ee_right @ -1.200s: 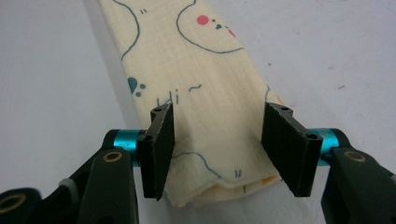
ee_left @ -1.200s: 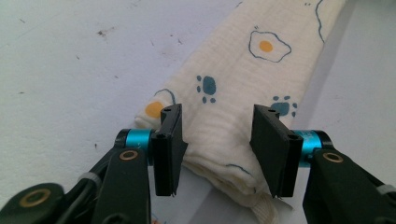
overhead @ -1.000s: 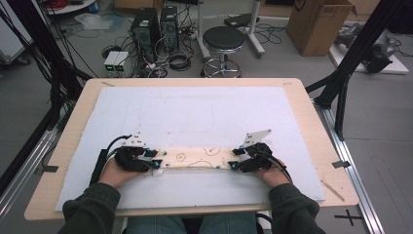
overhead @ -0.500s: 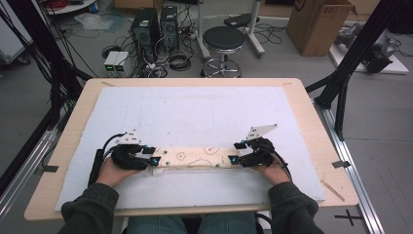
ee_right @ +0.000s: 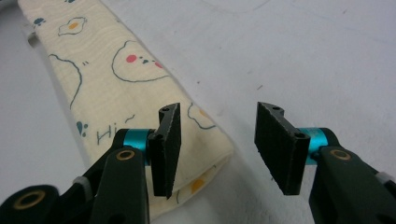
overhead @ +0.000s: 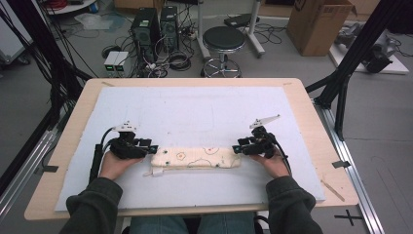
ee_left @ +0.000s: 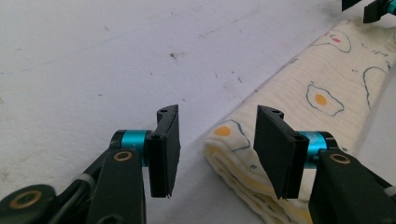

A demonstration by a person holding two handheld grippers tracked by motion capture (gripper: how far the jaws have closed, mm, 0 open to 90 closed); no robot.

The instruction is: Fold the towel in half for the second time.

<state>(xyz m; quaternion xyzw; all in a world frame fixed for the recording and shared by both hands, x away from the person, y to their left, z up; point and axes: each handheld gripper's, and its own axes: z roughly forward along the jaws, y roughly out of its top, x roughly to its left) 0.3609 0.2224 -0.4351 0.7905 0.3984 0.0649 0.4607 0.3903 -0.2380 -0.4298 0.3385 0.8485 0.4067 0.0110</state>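
A cream cotton cloth printed with fried eggs and faces [overhead: 196, 158], folded into a long narrow strip, lies on the white foam mat [overhead: 204, 112] near its front edge. The left gripper [overhead: 152, 147] and right gripper [overhead: 236, 149] sit just off the cloth's two short ends, both released and empty; the right jaws have just been closing. Gripping each end squarely would keep the next fold even. Beyond the cloth the mat offers ample open room
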